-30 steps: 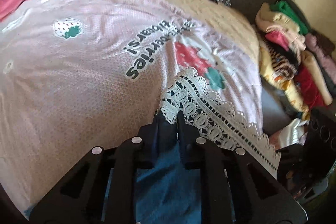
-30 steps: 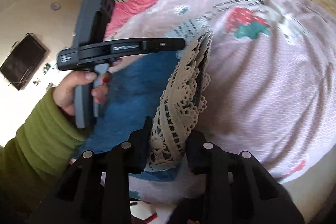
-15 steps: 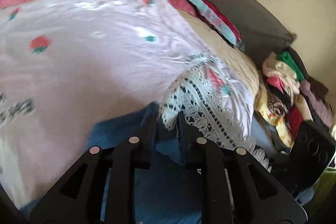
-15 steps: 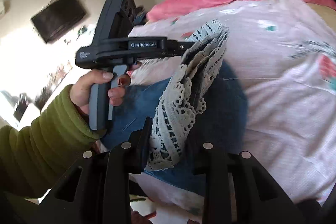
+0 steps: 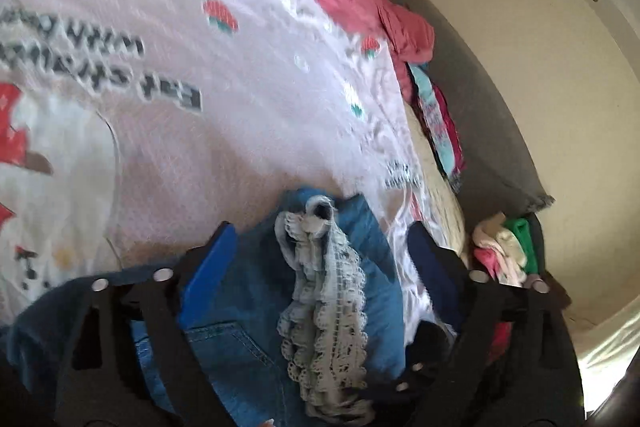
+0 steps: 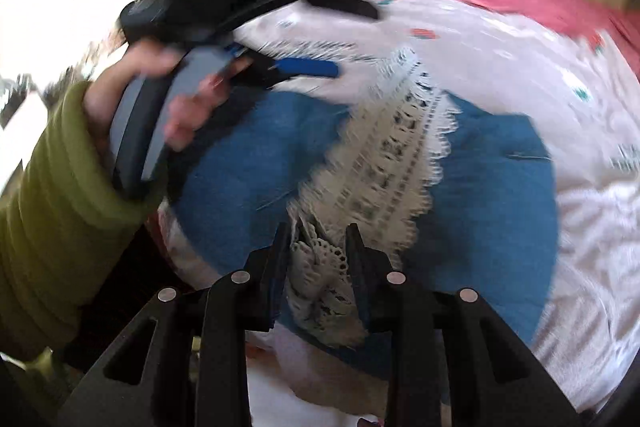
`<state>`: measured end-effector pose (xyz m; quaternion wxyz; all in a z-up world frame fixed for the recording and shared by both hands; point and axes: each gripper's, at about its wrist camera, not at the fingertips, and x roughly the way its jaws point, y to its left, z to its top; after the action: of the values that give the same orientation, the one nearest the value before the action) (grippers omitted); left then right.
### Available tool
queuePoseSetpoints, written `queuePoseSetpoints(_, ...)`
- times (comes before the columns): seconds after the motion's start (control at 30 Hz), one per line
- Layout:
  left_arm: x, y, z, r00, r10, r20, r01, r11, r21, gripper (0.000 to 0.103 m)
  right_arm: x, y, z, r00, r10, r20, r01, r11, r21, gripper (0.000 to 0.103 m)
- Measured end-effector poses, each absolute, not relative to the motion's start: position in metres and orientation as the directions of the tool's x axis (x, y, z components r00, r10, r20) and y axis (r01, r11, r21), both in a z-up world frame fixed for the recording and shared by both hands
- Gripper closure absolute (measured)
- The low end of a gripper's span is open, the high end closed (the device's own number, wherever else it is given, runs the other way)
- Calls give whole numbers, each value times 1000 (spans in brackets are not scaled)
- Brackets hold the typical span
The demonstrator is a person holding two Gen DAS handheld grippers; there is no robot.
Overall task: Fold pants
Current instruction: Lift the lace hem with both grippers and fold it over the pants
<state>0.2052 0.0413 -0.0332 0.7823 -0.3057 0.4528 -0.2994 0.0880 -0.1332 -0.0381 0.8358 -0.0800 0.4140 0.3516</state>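
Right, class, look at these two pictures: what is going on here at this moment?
A person holding a gripper in each hand is folding blue denim pants with white lace trim on a pink strawberry-print bedspread. The right gripper is shut on the lace trim at the near end. The left gripper is open, its fingers spread on either side of the bunched lace and denim. The fold is unfinished.

pants (image 5: 248, 339) on blanket (image 5: 168, 155); lace trim (image 5: 332, 311) atop pants | clothes pile (image 5: 508, 247) at right
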Motion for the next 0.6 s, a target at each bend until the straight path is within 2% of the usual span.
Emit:
queuePoseSetpoints(0.07,206,36,-41,391,-744,-541,179,639,-748,20,79,-117,-47,427,474,-770,-676,733,76,72)
queuePoseSetpoints(0.13,205,26,-42,390,-725,-568,193,668,-719,20,74,-113,-46,442,485,-755,-694,718,55,70)
queuePoseSetpoints(0.23,205,22,-42,414,-708,-572,211,686,-696,23,69,-131,-35,473,513,-716,-673,735,82,57)
queuePoseSetpoints(0.3,204,15,-40,411,-706,-577,239,694,-679,48,66,-145,-29,509,508,-695,-649,757,78,53)
queuePoseSetpoints(0.43,205,5,-44,404,-674,-619,265,734,-626,58,52,-160,-27,551,469,-690,-636,772,16,52)
queuePoseSetpoints(0.5,205,3,-48,395,-672,-627,269,737,-620,70,48,-148,-30,539,471,-698,-663,748,-7,51)
queuePoseSetpoints(0.6,205,2,-50,395,-669,-630,274,740,-614,78,37,-121,-34,527,462,-713,-681,732,-29,51)
